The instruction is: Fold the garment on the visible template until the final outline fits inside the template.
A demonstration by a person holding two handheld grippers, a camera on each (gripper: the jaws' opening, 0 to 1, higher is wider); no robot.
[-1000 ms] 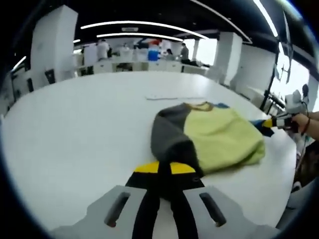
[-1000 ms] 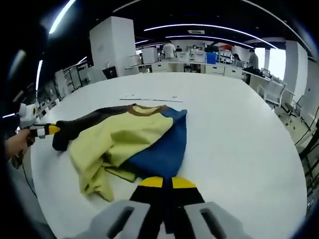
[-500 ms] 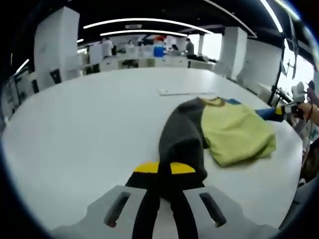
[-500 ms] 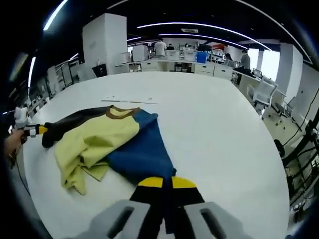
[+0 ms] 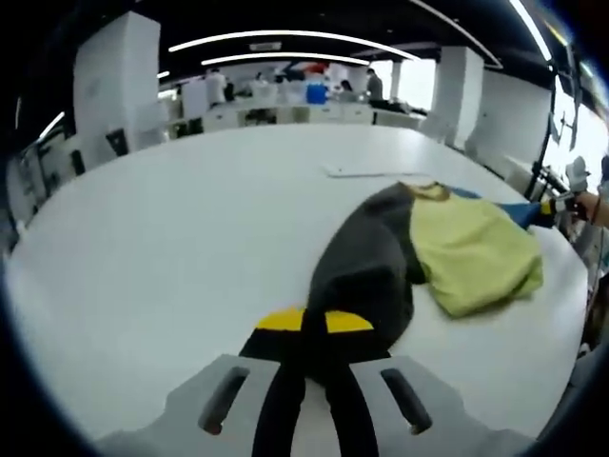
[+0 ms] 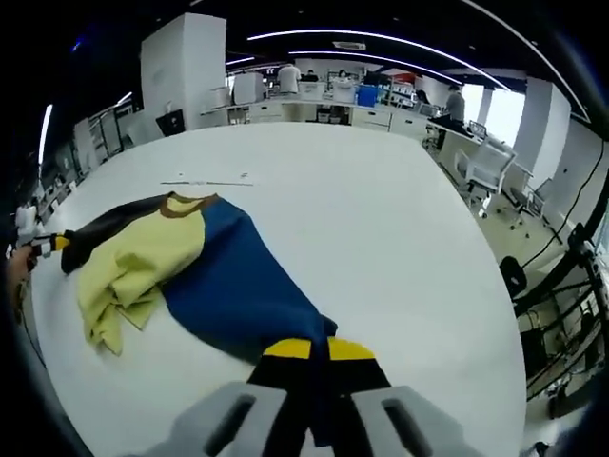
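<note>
Garment lies stretched across a white table in an open office; left gripper is clamped on its grey sleeve, right gripper on its blue sleeve.

White table carried a garment of grey, yellow and blue, spread out, plus a thin strip beyond.

Open-plan office w/ white pillar; ceiling strip lights; desks; chair.
</note>
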